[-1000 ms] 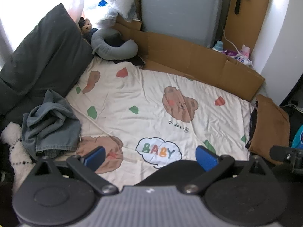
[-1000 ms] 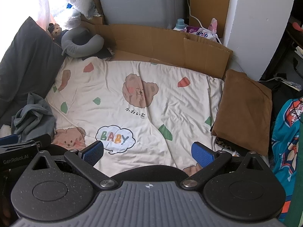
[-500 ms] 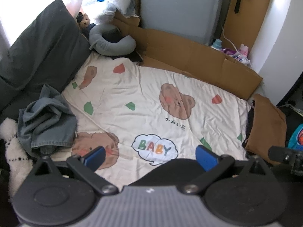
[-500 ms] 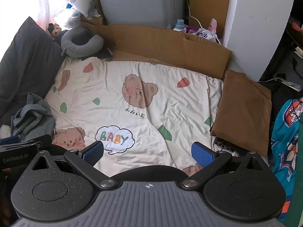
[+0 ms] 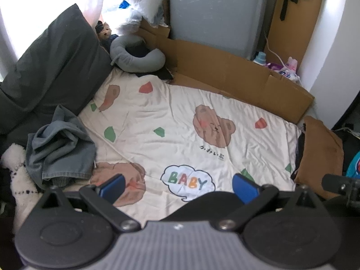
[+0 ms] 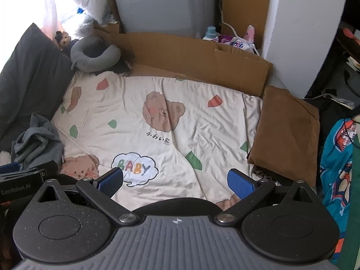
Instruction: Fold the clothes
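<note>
Your left gripper (image 5: 178, 187) hangs above the near edge of the cream bear-print quilt (image 5: 180, 132) on the bed, its blue-padded fingers (image 5: 112, 185) spread wide with nothing between them. The crumpled grey-blue denim garment (image 5: 60, 150) lies ahead and to the left of that gripper, well apart from it, heaped at the quilt's left edge against the dark grey pillow (image 5: 51, 72). Your right gripper (image 6: 175, 183) is likewise spread wide and empty, poised over the quilt just short of the "BABY" cloud print (image 6: 133, 169). From it, the denim garment (image 6: 36, 144) sits far off to the left. A folded brown cloth (image 6: 288, 130) rests at the quilt's right edge, ahead and to the right of the right gripper.
</note>
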